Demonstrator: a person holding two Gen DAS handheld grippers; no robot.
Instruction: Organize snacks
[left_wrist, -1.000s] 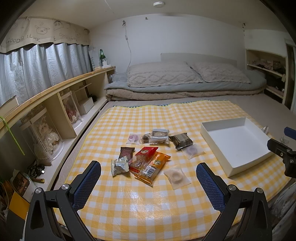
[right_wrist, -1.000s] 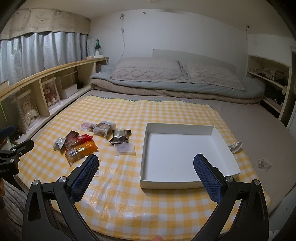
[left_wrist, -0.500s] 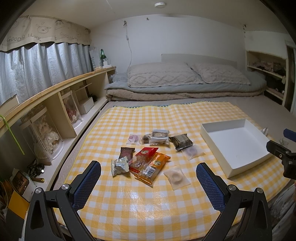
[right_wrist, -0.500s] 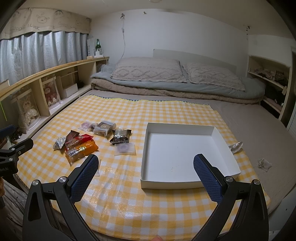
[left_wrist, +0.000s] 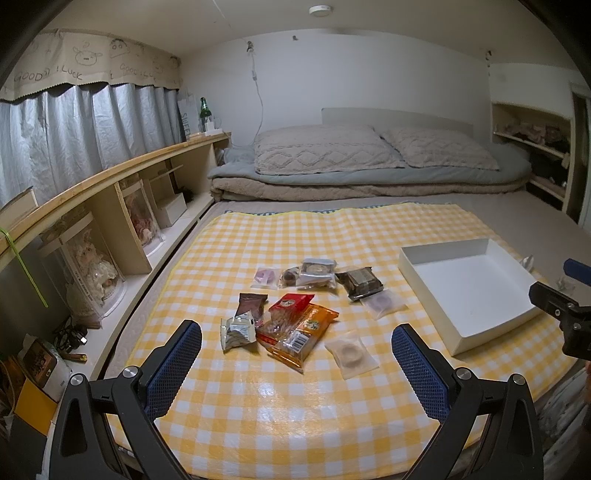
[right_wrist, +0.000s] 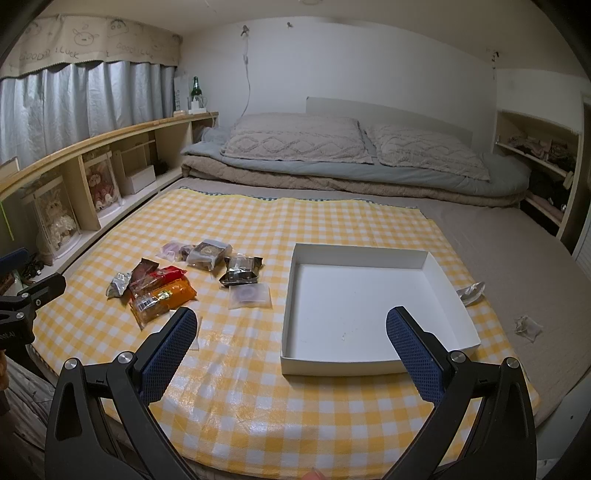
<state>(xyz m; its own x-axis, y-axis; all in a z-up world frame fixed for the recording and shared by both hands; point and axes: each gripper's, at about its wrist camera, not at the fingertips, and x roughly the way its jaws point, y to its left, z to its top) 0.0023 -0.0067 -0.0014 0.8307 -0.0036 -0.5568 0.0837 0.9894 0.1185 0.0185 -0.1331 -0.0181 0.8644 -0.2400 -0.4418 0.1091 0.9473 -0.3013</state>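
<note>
Several snack packets lie in a loose group on the yellow checked cloth (left_wrist: 258, 398): an orange packet (left_wrist: 303, 334), a red packet (left_wrist: 286, 308), a silver packet (left_wrist: 238, 328), a dark packet (left_wrist: 360, 282) and a clear wrapped ring (left_wrist: 351, 352). To their right stands an empty white box (left_wrist: 476, 332) (right_wrist: 369, 363). My left gripper (left_wrist: 295, 354) hovers open just short of the packets, nothing between its fingers. My right gripper (right_wrist: 290, 345) hangs open above the front of the cloth, near the box's near-left corner. The orange packet (right_wrist: 162, 297) lies left of it.
A wooden shelf unit (left_wrist: 110, 206) with dolls in clear cases runs along the left. Folded bedding and pillows (left_wrist: 369, 162) lie beyond the cloth. Two crumpled wrappers (right_wrist: 471, 291) (right_wrist: 528, 325) rest on the mattress right of the box. Shelves (right_wrist: 535, 158) stand at the far right.
Both views drift only slightly; the left wrist view has tilted a little. Neither the packets nor the box have moved, and both grippers stay open.
</note>
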